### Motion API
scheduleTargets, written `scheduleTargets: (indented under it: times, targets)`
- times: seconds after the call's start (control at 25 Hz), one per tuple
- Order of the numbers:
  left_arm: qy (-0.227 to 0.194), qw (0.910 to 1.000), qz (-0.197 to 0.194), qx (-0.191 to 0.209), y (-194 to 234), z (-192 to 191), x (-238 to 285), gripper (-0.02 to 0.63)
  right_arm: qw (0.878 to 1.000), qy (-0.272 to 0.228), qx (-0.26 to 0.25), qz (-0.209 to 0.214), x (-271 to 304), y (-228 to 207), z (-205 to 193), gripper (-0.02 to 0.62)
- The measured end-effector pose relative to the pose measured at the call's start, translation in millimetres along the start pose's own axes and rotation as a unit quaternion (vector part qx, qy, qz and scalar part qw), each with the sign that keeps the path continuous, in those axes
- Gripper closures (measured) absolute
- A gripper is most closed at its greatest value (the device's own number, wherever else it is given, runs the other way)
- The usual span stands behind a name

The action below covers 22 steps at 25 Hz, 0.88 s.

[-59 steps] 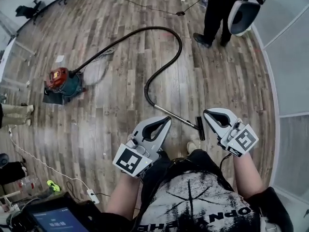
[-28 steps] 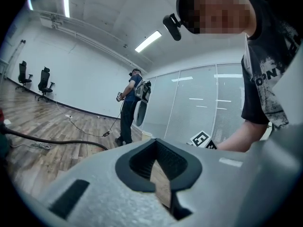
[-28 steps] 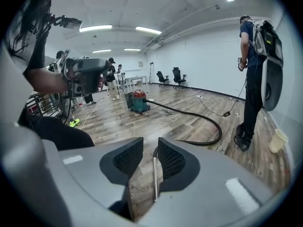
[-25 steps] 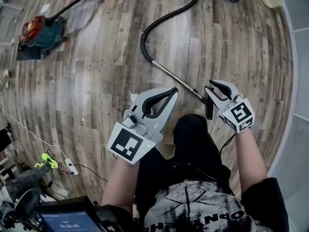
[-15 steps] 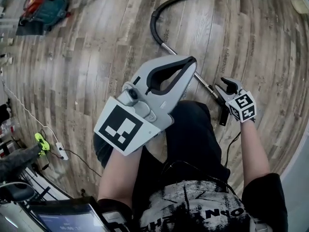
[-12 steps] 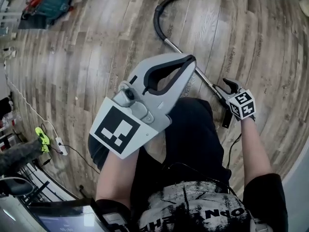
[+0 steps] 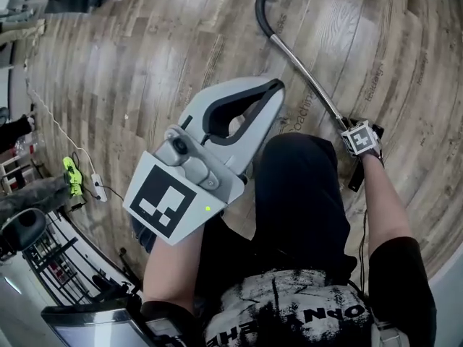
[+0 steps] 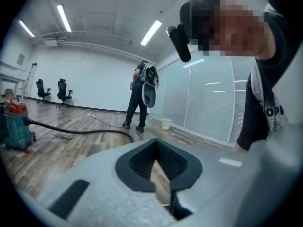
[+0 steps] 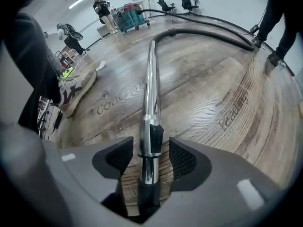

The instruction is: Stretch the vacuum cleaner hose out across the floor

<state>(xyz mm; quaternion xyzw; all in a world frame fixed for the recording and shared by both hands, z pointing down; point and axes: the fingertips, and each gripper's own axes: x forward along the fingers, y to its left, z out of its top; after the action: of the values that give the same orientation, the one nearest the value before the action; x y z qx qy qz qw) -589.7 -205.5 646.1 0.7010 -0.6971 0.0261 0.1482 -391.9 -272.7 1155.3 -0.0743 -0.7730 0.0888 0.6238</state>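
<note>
Hose (image 9: 208, 34) wand (image 9: 150, 79) lies between the right tongs (image 9: 150, 157), which just spread wide, pads not touching it. Left tongs (image 8: 157, 149) are pressed together, empty.

The floor (image 7: 145, 63) is grey-brown wooden planks. A shiny metal tube (image 7: 307, 85) lies slanted across it, joined at its far end to a black hose (image 7: 259, 6) that curves away over the boards. A white power strip (image 7: 98, 188) lies at the left. The red and teal vacuum cleaner (image 8: 13, 122) stands far off, and a pale bucket (image 8: 166, 123) stands by the glass wall.
</note>
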Motion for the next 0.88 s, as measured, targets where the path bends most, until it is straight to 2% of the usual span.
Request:
scheduleTargets:
  times: [0.2,0.36,0.52,0.64,0.76,0.88]
  targets:
    - [0.017,0.9996,0.024,-0.002,6.4,-18.1,-14.0,0.606,0.999,0.027,0.017,0.011,26.4,6.2,-9.8,0.393]
    - [0.031,0.9989,0.035,-0.001,9.7,-25.7,-22.9,0.606,0.999,0.036,0.016,-0.011,34.0,7.0,-9.1,0.387]
    - [0.034,0.9987,0.039,-0.003,11.0,-30.1,-28.4,0.606,0.998,0.054,0.038,0.000,40.6,18.4,-17.3,0.390]
    - [0.035,0.9984,0.044,0.001,12.1,-31.3,-34.7,0.606,0.998,0.051,0.011,-0.036,39.4,2.7,-11.5,0.390]
    - [0.036,0.9982,0.048,-0.002,10.8,-38.3,-39.3,0.604,0.998,0.049,0.010,-0.024,37.6,5.1,-10.5,0.391]
    - [0.035,0.9981,0.046,-0.021,12.2,-51.7,-43.9,0.606,0.999,0.043,0.019,-0.010,34.1,10.8,-11.5,0.391]
